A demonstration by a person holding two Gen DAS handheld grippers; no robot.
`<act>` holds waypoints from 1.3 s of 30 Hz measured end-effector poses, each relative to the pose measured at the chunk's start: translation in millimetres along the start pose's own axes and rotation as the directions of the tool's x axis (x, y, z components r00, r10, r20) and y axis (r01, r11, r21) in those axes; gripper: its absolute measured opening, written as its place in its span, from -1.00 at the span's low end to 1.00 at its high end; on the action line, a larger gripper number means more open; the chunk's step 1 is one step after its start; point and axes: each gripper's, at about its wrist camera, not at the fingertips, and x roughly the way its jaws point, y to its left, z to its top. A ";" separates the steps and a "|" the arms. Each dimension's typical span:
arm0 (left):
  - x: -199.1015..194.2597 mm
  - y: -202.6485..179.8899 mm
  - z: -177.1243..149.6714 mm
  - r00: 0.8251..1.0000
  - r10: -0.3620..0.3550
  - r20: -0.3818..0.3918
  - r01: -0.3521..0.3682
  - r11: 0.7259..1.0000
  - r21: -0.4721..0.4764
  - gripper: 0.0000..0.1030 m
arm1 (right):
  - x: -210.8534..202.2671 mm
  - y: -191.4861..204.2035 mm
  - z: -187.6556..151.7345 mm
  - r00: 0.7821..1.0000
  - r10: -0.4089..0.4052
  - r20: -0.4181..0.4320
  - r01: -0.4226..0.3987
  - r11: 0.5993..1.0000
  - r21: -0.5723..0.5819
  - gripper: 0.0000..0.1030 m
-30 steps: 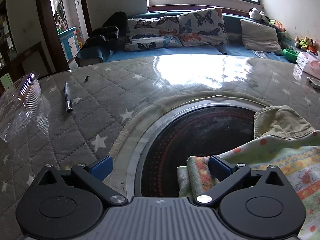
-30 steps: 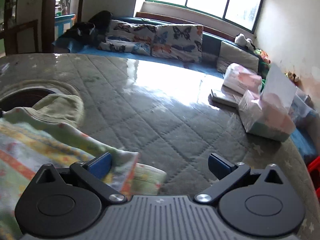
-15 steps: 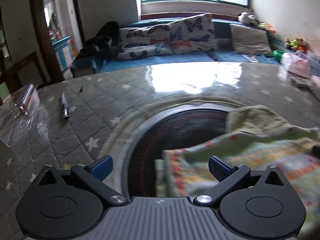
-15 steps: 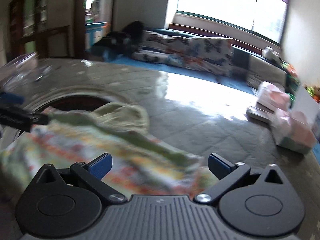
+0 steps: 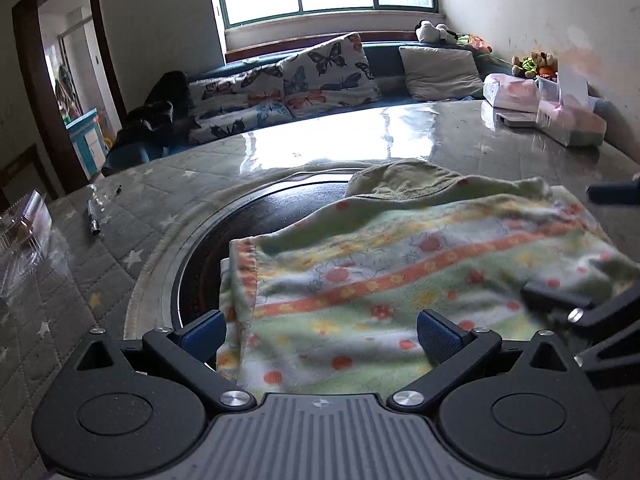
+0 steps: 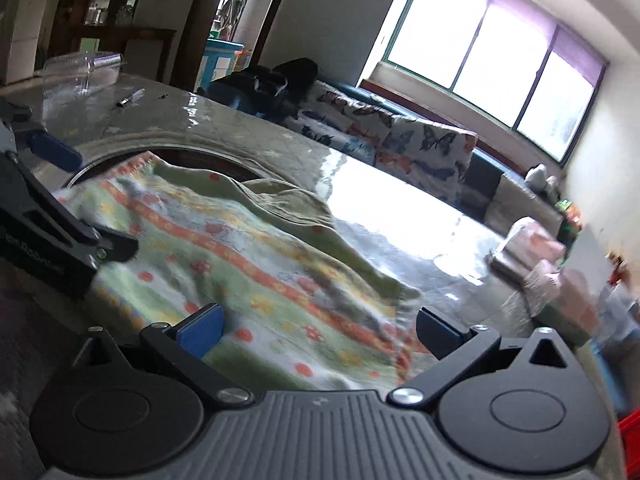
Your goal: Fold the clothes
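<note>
Lying on the round table (image 5: 420, 132), partly over its dark centre plate (image 5: 256, 224), the striped flowered towel (image 5: 400, 276) covers an olive garment (image 5: 400, 178). The left gripper (image 5: 318, 330) stands wide apart over the towel's near edge, gripping nothing. The right gripper (image 6: 318, 330) is also spread wide above the towel. A pen (image 5: 93, 222) rests at left.

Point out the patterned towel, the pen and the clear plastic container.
patterned towel (image 5: 400, 280), left wrist view, orange stripe.
pen (image 5: 93, 219), left wrist view, barrel.
clear plastic container (image 6: 86, 66), right wrist view, ribbed lid.
</note>
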 end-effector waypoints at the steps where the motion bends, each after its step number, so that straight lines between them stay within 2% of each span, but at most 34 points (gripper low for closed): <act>1: 0.0 0.6 -0.6 1.000 -0.001 0.000 0.001 1.000 -0.004 1.00 | -2.0 0.5 -1.8 1.000 -0.010 0.005 0.010 1.000 -0.005 1.00; 5: 1.1 3.5 -1.2 1.000 0.000 -0.002 0.000 1.000 -0.015 1.00 | -10.0 2.4 -9.2 0.998 -0.049 0.026 0.049 0.998 -0.025 1.00; 9: 0.4 5.9 -4.4 1.000 -0.003 -0.004 0.002 1.000 -0.031 1.00 | -9.1 -8.6 -15.3 0.998 -0.064 0.007 0.064 0.998 -0.003 1.00; 12: -0.7 7.9 -6.5 1.000 -0.003 -0.006 0.002 0.999 -0.038 1.00 | -10.6 -11.9 -20.1 0.994 -0.107 0.007 0.107 0.994 -0.018 1.00; 16: -1.1 9.3 -7.8 1.000 -0.004 -0.008 0.003 0.999 -0.043 1.00 | -6.8 -22.1 -28.3 0.988 -0.150 -0.036 0.150 0.989 -0.013 1.00; 22: -1.2 10.8 -8.7 1.000 -0.007 -0.012 0.007 0.998 -0.055 1.00 | -11.7 -42.5 -34.2 0.977 -0.204 -0.058 0.207 0.977 0.042 1.00; 24: -0.9 11.2 -8.8 1.000 -0.010 -0.013 0.009 0.998 -0.060 1.00 | -8.9 -47.5 -38.6 0.977 -0.196 -0.082 0.201 0.978 0.060 1.00; 30: -7.3 18.8 -6.6 1.000 0.021 -0.020 -0.023 0.995 -0.100 1.00 | -15.2 -45.2 -31.6 0.980 -0.185 -0.068 0.189 0.980 0.068 1.00; 33: -13.7 26.3 -9.3 1.000 0.028 -0.014 -0.030 0.992 -0.120 1.00 | -22.7 -32.4 -22.0 0.991 -0.133 -0.033 0.134 0.990 0.053 1.00; 39: -14.0 31.6 -22.9 0.998 0.048 -0.040 -0.051 0.994 -0.098 1.00 | -26.3 2.2 -5.0 1.000 -0.005 0.014 0.005 1.000 -0.001 1.00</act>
